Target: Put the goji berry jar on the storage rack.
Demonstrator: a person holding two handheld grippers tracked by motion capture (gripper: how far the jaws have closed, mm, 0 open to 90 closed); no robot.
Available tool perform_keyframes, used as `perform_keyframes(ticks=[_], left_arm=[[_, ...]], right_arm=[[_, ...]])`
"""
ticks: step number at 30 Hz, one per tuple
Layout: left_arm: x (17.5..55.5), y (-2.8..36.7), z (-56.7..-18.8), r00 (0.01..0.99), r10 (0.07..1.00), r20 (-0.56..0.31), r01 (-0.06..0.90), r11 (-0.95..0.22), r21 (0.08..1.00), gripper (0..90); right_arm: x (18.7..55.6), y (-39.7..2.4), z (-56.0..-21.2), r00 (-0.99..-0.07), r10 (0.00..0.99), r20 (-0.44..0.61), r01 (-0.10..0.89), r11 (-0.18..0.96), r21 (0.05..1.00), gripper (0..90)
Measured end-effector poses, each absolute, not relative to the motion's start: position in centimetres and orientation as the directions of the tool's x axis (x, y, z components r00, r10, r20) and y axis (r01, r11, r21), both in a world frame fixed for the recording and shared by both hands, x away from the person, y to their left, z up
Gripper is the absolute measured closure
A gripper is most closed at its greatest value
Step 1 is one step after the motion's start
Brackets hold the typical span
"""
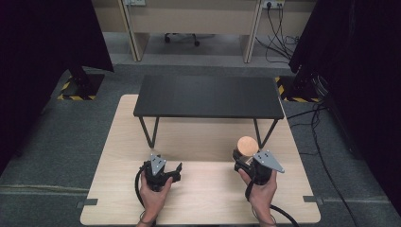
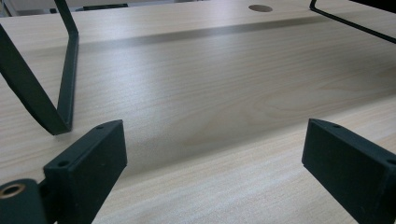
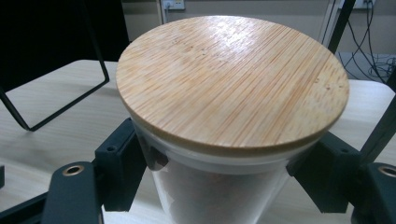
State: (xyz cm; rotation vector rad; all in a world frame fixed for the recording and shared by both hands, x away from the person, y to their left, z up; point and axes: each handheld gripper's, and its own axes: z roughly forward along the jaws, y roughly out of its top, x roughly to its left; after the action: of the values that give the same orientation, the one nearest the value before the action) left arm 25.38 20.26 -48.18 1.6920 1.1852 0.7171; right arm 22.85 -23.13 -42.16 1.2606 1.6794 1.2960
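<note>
While the right gripper point(image 1: 243, 157) clamps the glass jar point(image 3: 219, 191) just under its bamboo lid point(image 3: 232, 81), near right of the table point(image 1: 208, 189), the smooth wall may slip. Black shelf point(image 1: 208, 97) legs stand close; a swing could strike them. Left gripper point(image 2: 212, 158) gapes, holding nothing.

Jar point(image 3: 215, 196) was clear glass, lid point(image 3: 232, 79) pale striped bamboo. Table point(image 1: 203, 189) light wood grain. Shelf point(image 1: 208, 97) matte black, black legs. Both grippers' jaws black. Floor markers point(image 1: 71, 90) yellow-black striped.
</note>
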Motion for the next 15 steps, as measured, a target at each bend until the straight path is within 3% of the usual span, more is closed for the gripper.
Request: perform_keyframes(ticks=[15], left_arm=[[25.4,20.3,-48.2,0.369,0.928,-0.045,0.395,-0.113,0.912,5.9]], right_arm=[[23.8,-22.2,-38.5,-0.296,0.954,0.04,0.256,0.039,0.966,26.0]])
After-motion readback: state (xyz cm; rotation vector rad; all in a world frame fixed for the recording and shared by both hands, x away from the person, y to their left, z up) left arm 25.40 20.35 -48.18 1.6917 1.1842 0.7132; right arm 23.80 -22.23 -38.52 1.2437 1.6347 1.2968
